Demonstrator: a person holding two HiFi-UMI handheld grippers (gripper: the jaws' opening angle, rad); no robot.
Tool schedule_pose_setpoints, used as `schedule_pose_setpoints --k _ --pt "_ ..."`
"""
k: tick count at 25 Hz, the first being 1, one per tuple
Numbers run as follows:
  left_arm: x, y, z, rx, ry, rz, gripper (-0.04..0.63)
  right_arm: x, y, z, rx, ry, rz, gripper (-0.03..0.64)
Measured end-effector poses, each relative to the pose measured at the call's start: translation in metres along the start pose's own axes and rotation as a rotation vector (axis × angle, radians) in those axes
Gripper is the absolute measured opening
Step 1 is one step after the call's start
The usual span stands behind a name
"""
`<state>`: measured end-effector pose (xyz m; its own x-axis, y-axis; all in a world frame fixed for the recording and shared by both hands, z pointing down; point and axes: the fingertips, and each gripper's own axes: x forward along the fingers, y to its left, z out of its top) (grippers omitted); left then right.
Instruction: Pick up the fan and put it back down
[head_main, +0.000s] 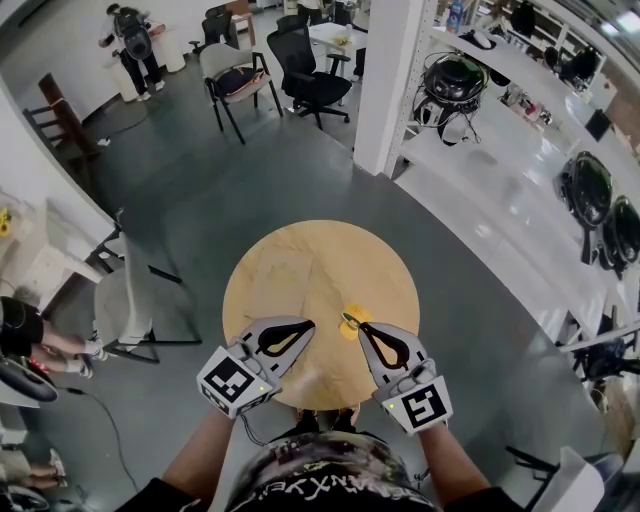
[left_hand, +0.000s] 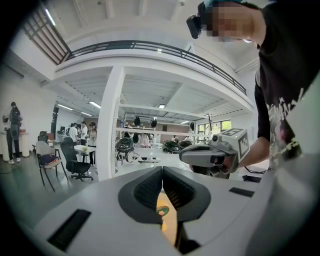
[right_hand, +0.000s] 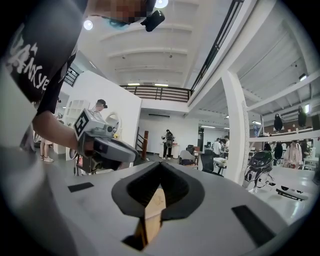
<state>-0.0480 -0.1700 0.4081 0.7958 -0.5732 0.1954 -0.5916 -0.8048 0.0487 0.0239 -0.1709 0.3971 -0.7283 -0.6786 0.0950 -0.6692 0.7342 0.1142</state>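
Observation:
A small yellow fan (head_main: 352, 322) with a green part lies on the round wooden table (head_main: 300, 270), near its front edge. My right gripper (head_main: 363, 327) hovers just right of the fan with its tips beside it, jaws shut and nothing between them (right_hand: 161, 163); only table wood shows below. My left gripper (head_main: 307, 324) hangs over the table a short way left of the fan, shut and empty (left_hand: 162, 168). In the left gripper view the fan (left_hand: 161, 210) shows through the gap under the jaws, and the right gripper (left_hand: 210, 155) is ahead.
A grey chair (head_main: 125, 300) stands left of the table. A white pillar (head_main: 390, 80) and long white shelves (head_main: 520, 210) with dark round devices run along the right. Office chairs (head_main: 310, 75) and a person (head_main: 135, 45) are far behind.

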Motion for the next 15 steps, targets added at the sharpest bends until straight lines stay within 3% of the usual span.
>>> schedule_pose_setpoints --k 15 --pt "0.0051 0.0056 0.0003 0.002 0.005 -0.004 0.02 0.0058 -0.0016 0.0013 -0.013 -0.008 0.018 -0.001"
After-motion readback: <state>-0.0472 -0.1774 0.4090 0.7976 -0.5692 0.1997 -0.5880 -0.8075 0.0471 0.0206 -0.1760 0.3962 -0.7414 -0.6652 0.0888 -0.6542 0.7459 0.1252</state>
